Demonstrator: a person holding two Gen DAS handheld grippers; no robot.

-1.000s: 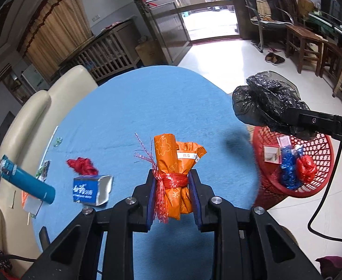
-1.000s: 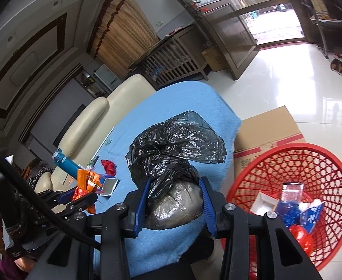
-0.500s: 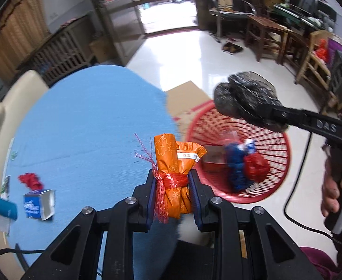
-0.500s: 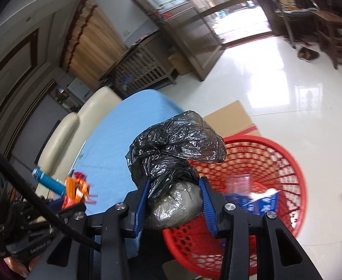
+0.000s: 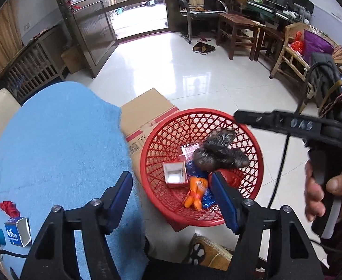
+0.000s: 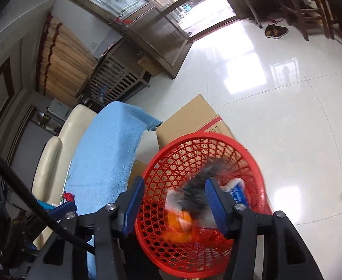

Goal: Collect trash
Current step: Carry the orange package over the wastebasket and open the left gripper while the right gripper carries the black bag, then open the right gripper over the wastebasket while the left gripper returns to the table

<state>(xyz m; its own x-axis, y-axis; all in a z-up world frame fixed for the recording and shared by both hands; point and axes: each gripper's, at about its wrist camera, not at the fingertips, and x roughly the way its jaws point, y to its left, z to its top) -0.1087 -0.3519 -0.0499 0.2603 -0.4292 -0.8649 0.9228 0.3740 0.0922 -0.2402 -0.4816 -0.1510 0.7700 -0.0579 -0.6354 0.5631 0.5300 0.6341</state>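
The left tool [image 5: 172,194] hung over the basket [image 5: 252,144] with its blue-padded jaws spreading and nothing pinched between them. Below them the orange wrapper [image 5: 194,194], a crinkled roll tied with red ribbon, lay inside the basket beside a small open white carton [image 5: 175,176] and blue and red foil scraps. The black bag [image 5: 220,154], a crumpled glossy plastic bundle, sat on that trash, blurred in both views. The right tool [image 6: 174,199] also pointed into the basket, its jaws spreading, with the bag just past its pads and free of them. The basket was round red plastic lattice, standing on a flattened cardboard box [image 5: 147,114] on glossy white tiles. To the left, the fuzzy blue tabletop [image 5: 58,140] carried a blue-and-white carton [image 5: 16,231] and a red scrap [image 5: 8,208].
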